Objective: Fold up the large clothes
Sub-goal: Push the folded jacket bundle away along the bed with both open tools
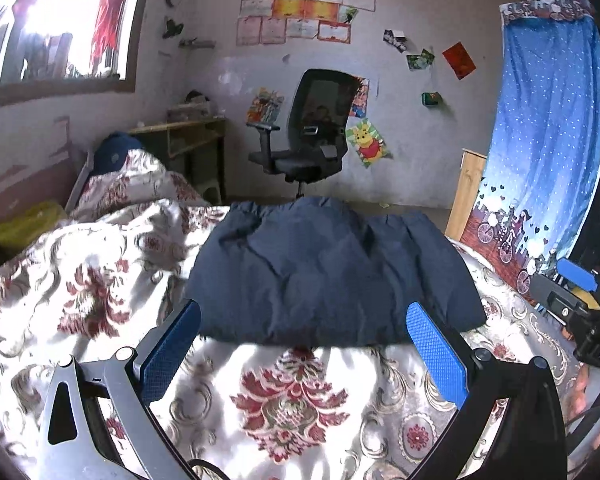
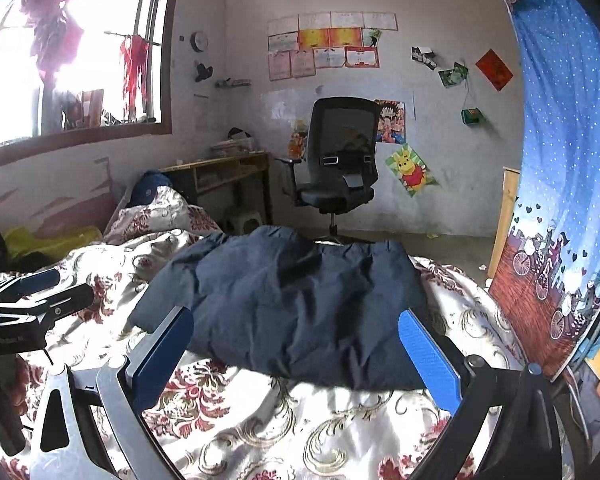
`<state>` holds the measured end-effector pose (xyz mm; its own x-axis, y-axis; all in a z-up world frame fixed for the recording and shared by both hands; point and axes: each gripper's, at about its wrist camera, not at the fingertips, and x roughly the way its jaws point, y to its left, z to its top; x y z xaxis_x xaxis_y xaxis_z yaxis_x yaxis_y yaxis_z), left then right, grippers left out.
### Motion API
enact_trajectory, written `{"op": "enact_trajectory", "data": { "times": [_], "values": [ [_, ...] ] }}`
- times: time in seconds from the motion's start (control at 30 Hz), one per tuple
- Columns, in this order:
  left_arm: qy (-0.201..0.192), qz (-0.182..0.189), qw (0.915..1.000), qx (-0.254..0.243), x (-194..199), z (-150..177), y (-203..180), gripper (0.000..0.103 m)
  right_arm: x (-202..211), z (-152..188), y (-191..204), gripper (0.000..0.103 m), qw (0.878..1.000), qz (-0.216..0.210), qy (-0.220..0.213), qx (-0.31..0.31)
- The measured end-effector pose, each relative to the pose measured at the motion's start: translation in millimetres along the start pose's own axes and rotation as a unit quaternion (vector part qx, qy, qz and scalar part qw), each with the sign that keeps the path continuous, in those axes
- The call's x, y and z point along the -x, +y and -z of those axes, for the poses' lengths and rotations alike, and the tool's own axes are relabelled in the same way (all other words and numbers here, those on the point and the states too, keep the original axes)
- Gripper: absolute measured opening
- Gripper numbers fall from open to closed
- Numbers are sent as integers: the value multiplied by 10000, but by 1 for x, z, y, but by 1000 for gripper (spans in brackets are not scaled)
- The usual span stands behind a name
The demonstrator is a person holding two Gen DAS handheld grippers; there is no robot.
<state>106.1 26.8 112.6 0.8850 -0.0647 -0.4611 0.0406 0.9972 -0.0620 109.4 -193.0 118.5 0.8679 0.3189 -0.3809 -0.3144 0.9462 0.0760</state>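
A dark navy garment (image 1: 324, 272) lies folded into a wide rectangle on the bed, its far edge toward the foot of the bed; it shows again in the right wrist view (image 2: 292, 304). My left gripper (image 1: 306, 344) hovers open just before the garment's near edge, with nothing between its blue pads (image 1: 438, 352). My right gripper (image 2: 296, 344) is likewise open and empty, its fingers straddling the garment's near edge from above. The right gripper appears at the right edge of the left wrist view (image 1: 576, 280), and the left gripper at the left edge of the right wrist view (image 2: 40, 292).
The bed carries a white quilt with red floral print (image 1: 292, 396), bunched up at the left. A black office chair (image 1: 308, 128) and a wooden desk (image 1: 188, 136) stand by the far wall. A blue curtain (image 1: 548, 140) hangs at the right.
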Motion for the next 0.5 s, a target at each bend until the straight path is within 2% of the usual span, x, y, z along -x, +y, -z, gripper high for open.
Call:
{"op": "enact_trajectory", "data": {
  "times": [0.5],
  "values": [
    [140, -324, 9992, -211, 5, 40, -2, 101, 0, 32, 6, 103, 9994, 119, 325, -96]
  ]
}}
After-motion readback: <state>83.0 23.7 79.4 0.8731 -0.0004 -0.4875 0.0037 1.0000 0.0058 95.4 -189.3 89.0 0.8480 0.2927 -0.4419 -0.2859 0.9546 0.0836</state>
